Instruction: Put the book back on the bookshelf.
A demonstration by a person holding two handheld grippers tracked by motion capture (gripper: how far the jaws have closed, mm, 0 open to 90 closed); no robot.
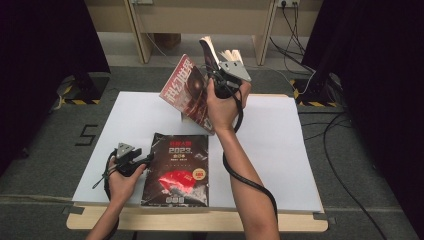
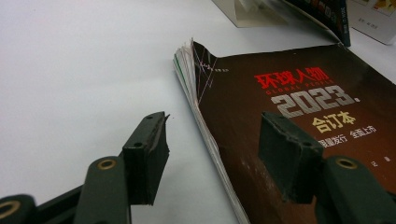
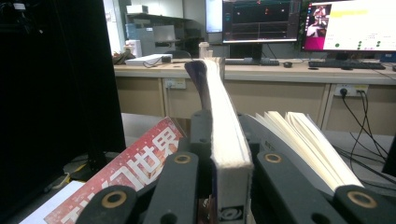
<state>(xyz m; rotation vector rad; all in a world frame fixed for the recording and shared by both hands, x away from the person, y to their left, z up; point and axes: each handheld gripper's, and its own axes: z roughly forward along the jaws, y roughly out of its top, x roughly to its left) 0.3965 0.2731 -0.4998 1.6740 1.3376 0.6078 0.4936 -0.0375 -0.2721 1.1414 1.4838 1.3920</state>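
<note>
A black magazine [image 1: 176, 170] with a red picture and "2023" on its cover lies flat on the white board [image 1: 290, 150]. My left gripper [image 1: 142, 161] rests low at its left edge. Its jaws stand open astride the magazine's page edge [image 2: 201, 116], not pressing it. My right gripper [image 1: 220, 75] is lifted above the board's far side, shut on a thick book [image 1: 210, 47]. That book [image 3: 224, 121] stands upright between the jaws. Looser pages [image 3: 308, 140] fan out to its right. A red magazine [image 1: 187, 92] leans tilted just left of the right hand.
The board lies on a wooden table [image 1: 200, 222] with grey carpet around it. Black curtains [image 1: 45, 45] stand at both sides, and cables [image 1: 345, 165] trail over the floor at the right. A desk with monitors [image 3: 261, 21] is far behind.
</note>
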